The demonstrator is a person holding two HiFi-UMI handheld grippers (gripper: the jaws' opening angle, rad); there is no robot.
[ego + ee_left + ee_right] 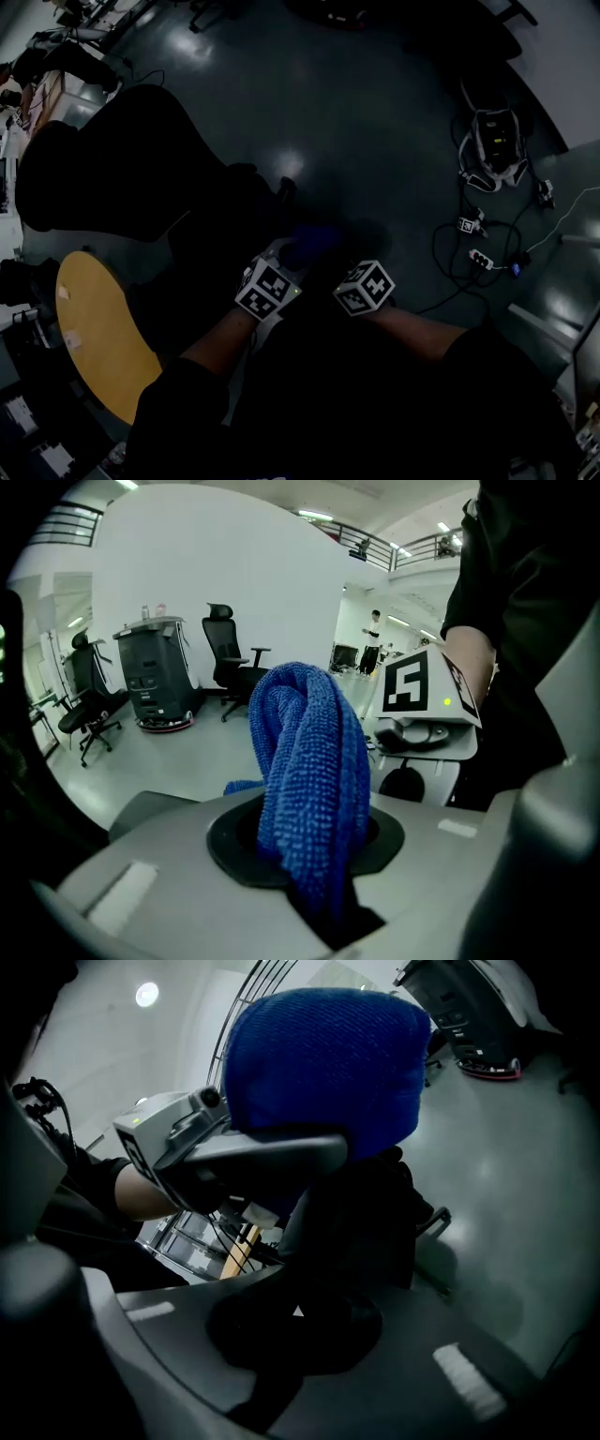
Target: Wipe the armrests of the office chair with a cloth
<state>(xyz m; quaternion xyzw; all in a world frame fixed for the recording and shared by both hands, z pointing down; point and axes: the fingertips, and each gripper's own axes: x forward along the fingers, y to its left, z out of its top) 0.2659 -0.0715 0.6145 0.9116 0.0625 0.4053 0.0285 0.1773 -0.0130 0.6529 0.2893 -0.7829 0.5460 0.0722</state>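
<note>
soft, light blue cloth (309, 752), bunched: left gripper (309, 855) jaws clamp its middle; right gripper (291, 1335) jaws close on the armrest stem (305, 1227)

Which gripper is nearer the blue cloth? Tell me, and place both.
Left. The left gripper clamps the blue cloth between its jaws; the right gripper sits apart, aimed up at the cloth from below the armrest.
</note>
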